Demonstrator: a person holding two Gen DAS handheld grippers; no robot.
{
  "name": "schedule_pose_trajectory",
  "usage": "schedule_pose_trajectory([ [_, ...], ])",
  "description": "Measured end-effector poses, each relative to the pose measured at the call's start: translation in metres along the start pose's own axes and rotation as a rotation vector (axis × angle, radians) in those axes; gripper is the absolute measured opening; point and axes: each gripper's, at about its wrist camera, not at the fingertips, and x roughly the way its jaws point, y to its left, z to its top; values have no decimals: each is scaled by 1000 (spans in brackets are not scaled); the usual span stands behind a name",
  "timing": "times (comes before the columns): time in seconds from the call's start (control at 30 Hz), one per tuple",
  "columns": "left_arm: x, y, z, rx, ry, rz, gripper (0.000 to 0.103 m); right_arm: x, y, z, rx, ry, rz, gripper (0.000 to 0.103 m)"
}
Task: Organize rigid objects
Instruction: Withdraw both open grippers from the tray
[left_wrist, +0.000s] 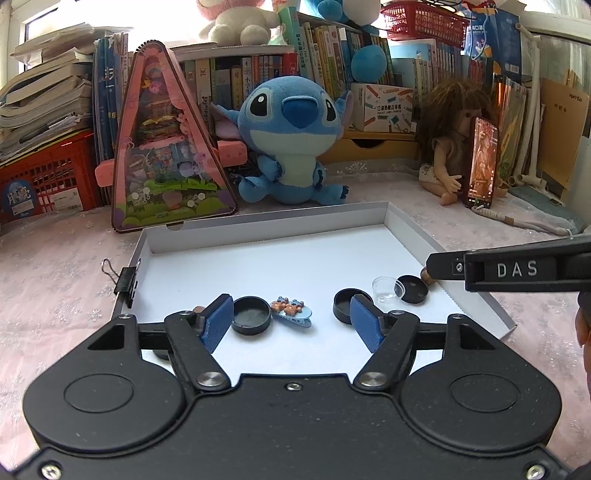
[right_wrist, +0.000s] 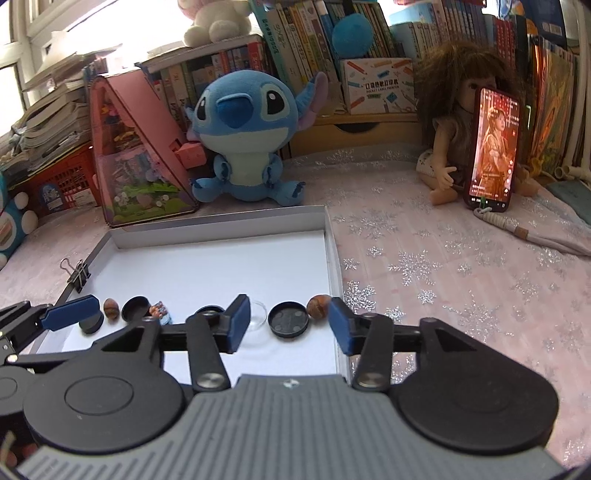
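White tray (left_wrist: 192, 236) on snowflake cloth (right_wrist: 443, 266) before crowded bookshelves (left_wrist: 258, 74).

Home, likely a kid's room: packed bookshelf (left_wrist: 258, 74) at far side, Stitch plush (left_wrist: 291, 140), doll (right_wrist: 450, 122) on snowflake tablecloth (right_wrist: 443, 266).

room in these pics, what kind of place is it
Most likely a child's bedroom or study corner at home. A crowded bookshelf runs along the back, a blue plush toy and a doll sit in front of it, and the white tray lies on a pink snowflake cloth.
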Motion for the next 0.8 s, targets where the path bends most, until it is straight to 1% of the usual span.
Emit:
schedule_pose_trajectory([
  [0.13,-12,1,-3,-2,-12,-12,72,-11,4,-7,-40,-29,2,73],
  [0.2,-19,2,-5,-9,-18,-18,75,-17,6,-10,-59,-43,8,76],
  [0.33,-33,5,-9,-21,-30,-33,76,-29,10,-17,-99,-73,24,80],
  [0.4,-40,6,-12,-23,-34,-40,77,-34,12,-20,-116,-86,33,83],
  [0.67,-63,12,-26,-37,-39,-55,78,-52,16,-34,-148,-123,58,86],
  [0.8,-74,13,-35,-44,-60,-48,79,-62,20,-45,-168,-152,58,88],
])
